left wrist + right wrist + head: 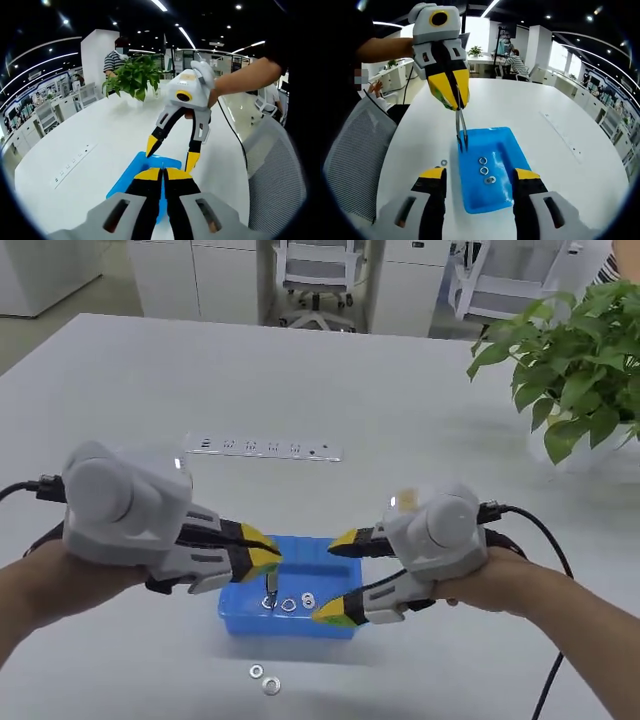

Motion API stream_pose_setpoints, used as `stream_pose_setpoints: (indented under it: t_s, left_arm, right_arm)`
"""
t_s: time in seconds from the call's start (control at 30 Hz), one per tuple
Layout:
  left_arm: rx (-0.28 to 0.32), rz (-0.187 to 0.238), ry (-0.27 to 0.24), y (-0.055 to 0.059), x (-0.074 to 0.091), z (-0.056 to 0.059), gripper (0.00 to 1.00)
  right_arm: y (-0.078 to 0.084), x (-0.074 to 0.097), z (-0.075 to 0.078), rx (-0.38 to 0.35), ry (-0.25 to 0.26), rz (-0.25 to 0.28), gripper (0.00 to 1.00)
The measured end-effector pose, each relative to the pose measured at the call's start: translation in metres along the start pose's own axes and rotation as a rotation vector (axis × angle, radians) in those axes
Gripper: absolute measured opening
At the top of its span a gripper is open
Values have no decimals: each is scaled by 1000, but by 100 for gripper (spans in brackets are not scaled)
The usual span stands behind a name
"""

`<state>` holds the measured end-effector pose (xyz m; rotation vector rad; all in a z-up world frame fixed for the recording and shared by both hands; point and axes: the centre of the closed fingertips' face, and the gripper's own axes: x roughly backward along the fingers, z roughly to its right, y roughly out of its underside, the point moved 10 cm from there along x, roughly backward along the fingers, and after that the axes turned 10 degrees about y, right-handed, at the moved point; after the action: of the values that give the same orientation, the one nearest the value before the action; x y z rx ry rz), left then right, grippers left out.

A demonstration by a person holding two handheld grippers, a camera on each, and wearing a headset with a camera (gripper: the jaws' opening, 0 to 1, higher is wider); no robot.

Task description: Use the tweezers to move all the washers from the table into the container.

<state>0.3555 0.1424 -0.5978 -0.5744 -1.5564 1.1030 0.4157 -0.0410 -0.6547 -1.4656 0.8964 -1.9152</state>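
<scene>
Gripping the tweezers (461, 127) between tightly closed yellow-tipped fingers (445, 85), the left gripper (262, 555) sits at centre-left of the head view. The tweezer tips point down into the blue container (290, 623) at lower centre. In the right gripper view the tweezers hang from the upper left of the frame and end just inside the container's left edge. I cannot tell whether anything is caught between the tips. Three washers (484, 170) lie close together on the container floor near its middle. Two loose washers (257, 672) rest on the white counter (120, 380) just below the container in the head view, near each other. The right gripper (340, 577) hovers at the container's right side, its fingers spread wide and holding nothing. A power strip (265, 448) lies higher in the frame, well apart from the container, and a potted plant (580, 350) stands at upper right.
</scene>
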Motion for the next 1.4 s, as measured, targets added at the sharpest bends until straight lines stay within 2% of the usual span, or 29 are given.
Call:
stream_pose_setpoints:
  t_s: [0.33,0.57,0.97,1.4]
  left_arm:
    - [-8,2,10,-1,3,9,5]
    - [-7,8,25,2,5,16,5]
    - [-21,7,58,11,1,28,5]
    - [-22,-9,101,31,-11,39,5]
  right_arm:
    - [11,21,-4,-50,68,3,66]
    - [21,31,-9,-83,93,2,72]
    - [32,43,-23,-126,103,19,86]
    - [37,42,-37,-137,88,33,100]
